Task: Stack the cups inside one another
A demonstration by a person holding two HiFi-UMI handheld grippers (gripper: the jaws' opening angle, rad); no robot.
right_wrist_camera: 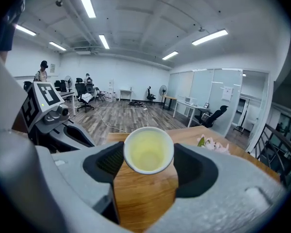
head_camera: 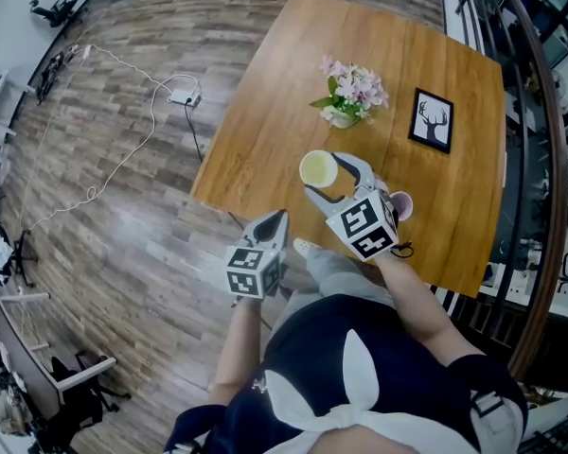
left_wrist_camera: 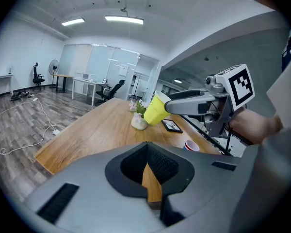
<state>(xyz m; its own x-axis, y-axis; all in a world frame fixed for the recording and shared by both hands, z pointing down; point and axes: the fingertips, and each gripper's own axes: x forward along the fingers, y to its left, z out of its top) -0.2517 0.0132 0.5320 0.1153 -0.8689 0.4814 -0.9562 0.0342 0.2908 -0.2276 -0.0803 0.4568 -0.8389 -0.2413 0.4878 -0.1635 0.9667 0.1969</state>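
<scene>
The stacking is barely begun, as far as I can judge: one cup is up in the air and nothing is nested yet. The right gripper (head_camera: 331,180) has its jaws closed on the sides of the yellow cup (head_camera: 318,168), which fills the gap between them. The right gripper view looks straight into the cup's empty mouth. The cup hangs above the near part of the wooden table (head_camera: 284,121), clear of the surface and tilted, with its narrow base pointing down and away. The red cup (head_camera: 401,204) stands upright on the table just to the right of that gripper, close to the near edge, and nothing is inside it. What is left, then, is to bring the yellow cup over to the red one, right it and lower it in; only these two cups can be made out. The right forearm reaches forward from the body, with the gripper angled up and left over the table. The left gripper (head_camera: 276,221) is held low and close to the body, off the table's near edge and over the floor. It points toward the table with its jaws drawn together at the tips and nothing between them. A vase of flowers (head_camera: 350,95) and a framed picture (head_camera: 432,119) sit farther back, well apart from both cups.
</scene>
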